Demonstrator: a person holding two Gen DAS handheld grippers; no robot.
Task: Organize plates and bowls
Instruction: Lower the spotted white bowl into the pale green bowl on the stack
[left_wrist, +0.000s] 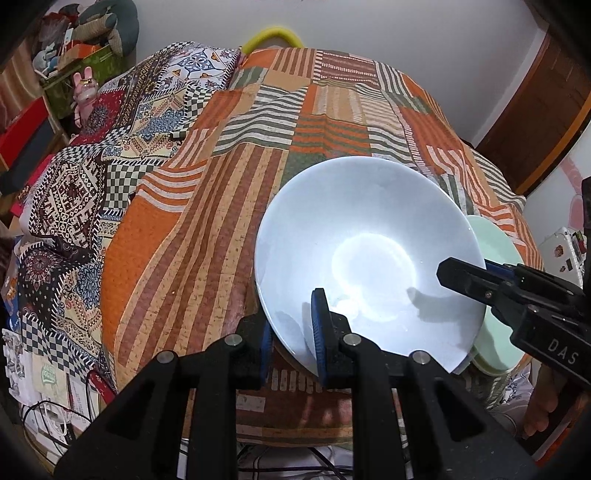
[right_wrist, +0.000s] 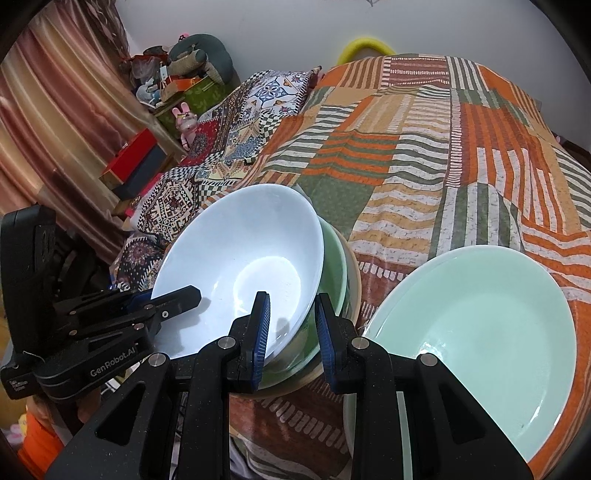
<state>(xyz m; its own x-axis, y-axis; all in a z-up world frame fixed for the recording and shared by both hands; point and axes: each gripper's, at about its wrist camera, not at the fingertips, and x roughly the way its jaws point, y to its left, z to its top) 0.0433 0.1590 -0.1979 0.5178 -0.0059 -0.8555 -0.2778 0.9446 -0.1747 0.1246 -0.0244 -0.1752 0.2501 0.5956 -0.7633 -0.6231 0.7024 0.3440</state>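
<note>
The wide, pale blue-white glazed bowl (right_wrist: 240, 269) sits tilted at the near edge of the bed, nested on top of a pale green bowl (right_wrist: 334, 258), which itself rests in a cream-rimmed dish (right_wrist: 354, 273) at the bottom of the stack. In the left wrist view the same pale bowl (left_wrist: 369, 254) fills the middle right, its inside bright with glare.

Your left gripper (left_wrist: 291, 332) straddles the near rim of that bowl: one blue-padded finger lies inside, the other outside and below the rim. The jaws stand narrowly apart with the bowl wall between them, and both pads seem to press on it, so it looks gripped.

Your right gripper (right_wrist: 291, 332) straddles the right-hand rim of the same stack, one finger inside the pale bowl and one outside, past the green bowl's edge. Its jaws are wider, and you cannot tell from these views whether the pads bear on the rims.

Just right of the stack lies a large mint-green shallow plate (right_wrist: 480, 332), close to the right gripper's outer finger.

All of this rests on an orange, green and cream striped patchwork bedspread (left_wrist: 258, 155), with a chequered patterned quilt (left_wrist: 122, 147) bunched along its left side.
</note>
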